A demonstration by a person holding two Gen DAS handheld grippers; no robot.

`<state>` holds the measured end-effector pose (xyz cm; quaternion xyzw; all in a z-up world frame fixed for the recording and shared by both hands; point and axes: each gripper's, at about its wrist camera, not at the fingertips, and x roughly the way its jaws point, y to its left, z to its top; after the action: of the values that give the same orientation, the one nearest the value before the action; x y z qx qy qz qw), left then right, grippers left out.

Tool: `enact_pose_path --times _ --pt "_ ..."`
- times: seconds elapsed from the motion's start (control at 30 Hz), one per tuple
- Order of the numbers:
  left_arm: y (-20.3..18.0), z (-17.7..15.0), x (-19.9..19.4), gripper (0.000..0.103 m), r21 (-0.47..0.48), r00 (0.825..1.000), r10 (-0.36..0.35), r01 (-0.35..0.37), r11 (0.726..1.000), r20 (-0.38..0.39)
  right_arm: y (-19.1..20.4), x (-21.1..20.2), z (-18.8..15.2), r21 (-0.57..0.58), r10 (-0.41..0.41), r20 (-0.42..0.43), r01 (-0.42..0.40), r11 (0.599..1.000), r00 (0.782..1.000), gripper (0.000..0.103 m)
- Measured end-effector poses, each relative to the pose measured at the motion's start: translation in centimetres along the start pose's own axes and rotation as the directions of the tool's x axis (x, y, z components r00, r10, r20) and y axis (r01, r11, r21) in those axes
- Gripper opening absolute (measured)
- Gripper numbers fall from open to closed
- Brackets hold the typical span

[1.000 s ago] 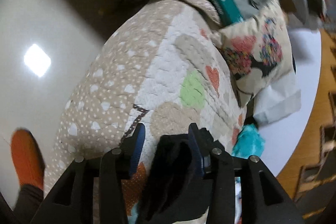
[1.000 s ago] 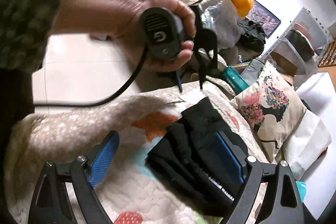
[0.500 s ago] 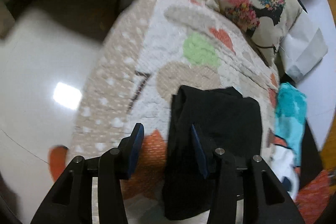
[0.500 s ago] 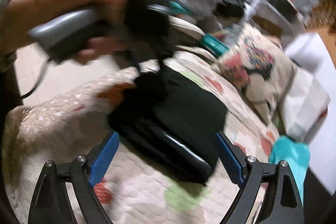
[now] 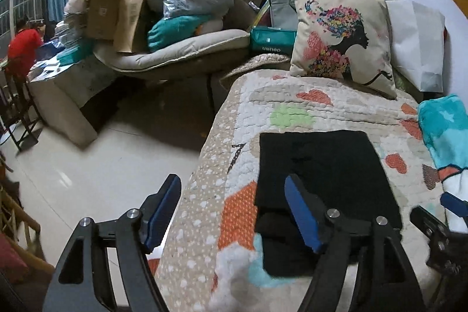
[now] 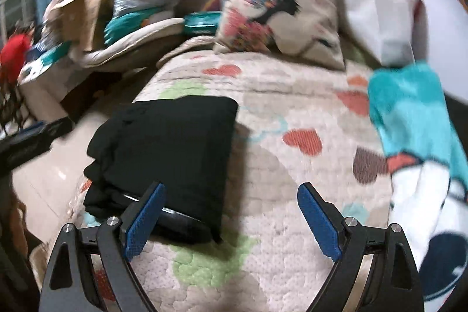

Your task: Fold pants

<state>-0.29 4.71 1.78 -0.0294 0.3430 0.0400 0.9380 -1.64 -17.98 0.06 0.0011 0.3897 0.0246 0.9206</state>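
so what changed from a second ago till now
The left tongs, which pinched the black pants a second ago, are opening and have let go and pulled back. The right tongs were already open and drew back too. The pants now lie folded on the quilt, pillow unmoved.

Quilted bedspread (image 5: 336,110), cream with heart and patch motifs, covering the bed; printed cushion (image 5: 342,37) showing a woman's profile with flowered hair, propped at its far end; turquoise blanket (image 5: 441,125) along the right edge; cardboard box (image 5: 102,10) on cluttered padded furniture; pale tiled floor (image 5: 87,174).
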Motion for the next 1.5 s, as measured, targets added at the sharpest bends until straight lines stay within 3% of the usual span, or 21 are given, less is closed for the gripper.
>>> enact_pose_path --times 0.13,0.3,0.37,0.63,0.93,1.5 --pt "-0.8 -0.6 -3.1 0.082 0.002 0.998 0.019 -0.019 1.000 0.057 -0.4 -0.5 0.0 0.021 0.000 0.008 -0.001 1.000 1.000 0.094" --pt "-2.1 0.0 -7.2 0.097 0.056 0.982 0.074 -0.084 0.995 0.175 0.1 -1.2 -0.1 0.000 0.011 0.027 -0.011 1.000 1.000 0.095" --pt "-2.4 0.3 -8.2 0.100 0.062 0.979 0.073 -0.086 0.994 0.189 0.5 -1.6 -0.2 -0.011 0.015 0.037 -0.014 1.000 0.999 0.095" --pt "-2.4 0.4 -10.7 0.100 0.032 0.986 0.004 -0.010 0.999 0.165 2.1 -3.1 -0.8 -0.067 0.014 0.076 -0.009 0.998 0.997 0.095" --pt "-2.3 -0.2 -11.9 0.100 0.042 0.985 0.005 -0.013 0.999 0.175 2.2 -3.7 -1.0 -0.062 0.009 0.086 -0.003 0.998 0.996 0.095" --pt "-3.3 -1.8 -10.3 0.100 0.079 0.999 0.009 -0.013 0.997 0.047 2.6 -4.0 -1.6 -0.076 0.003 0.083 0.003 0.997 0.997 0.095"
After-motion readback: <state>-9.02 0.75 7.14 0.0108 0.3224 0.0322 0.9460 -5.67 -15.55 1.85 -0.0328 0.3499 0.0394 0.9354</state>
